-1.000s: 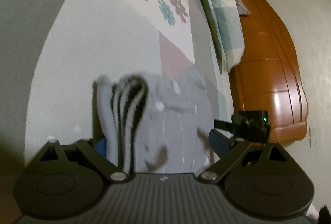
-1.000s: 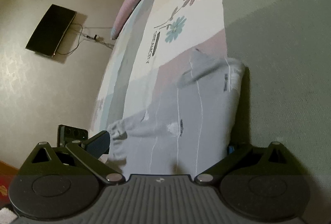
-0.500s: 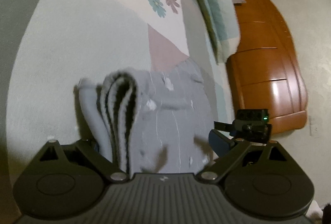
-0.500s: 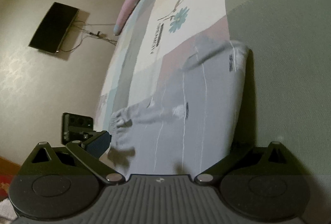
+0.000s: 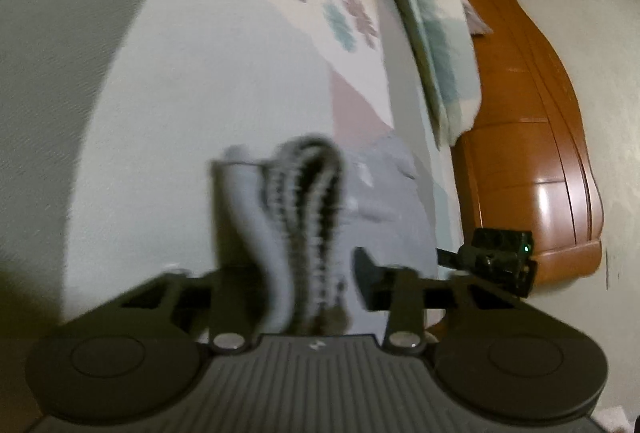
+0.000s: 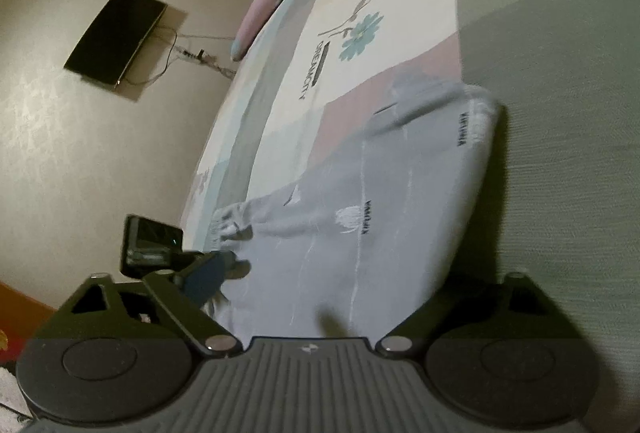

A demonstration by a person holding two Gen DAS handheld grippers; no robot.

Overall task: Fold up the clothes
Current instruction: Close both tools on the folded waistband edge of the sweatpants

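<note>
A grey garment with thin white lines lies on the patchwork bedsheet. Its near edge, with a black-and-white ribbed band, stands up in a thick fold between the fingers of my left gripper. The jaws are closing and pinch this fold; the left finger is hidden behind the cloth. In the right wrist view my right gripper is wide, its jaws closing slightly. The flat garment lies between its fingers, and its blue-padded left finger is at the cuff side. Its right finger is hidden under the folded edge.
A wooden headboard and a checked pillow lie at the bed's far right. A black device with a green light sits beside the garment. A dark screen hangs on the wall. The sheet's flower print lies beyond the garment.
The left gripper's fingers have come together around the raised fold of the garment's edge. The right gripper's jaws narrowed a little and its view shifted slightly nearer the cloth.
</note>
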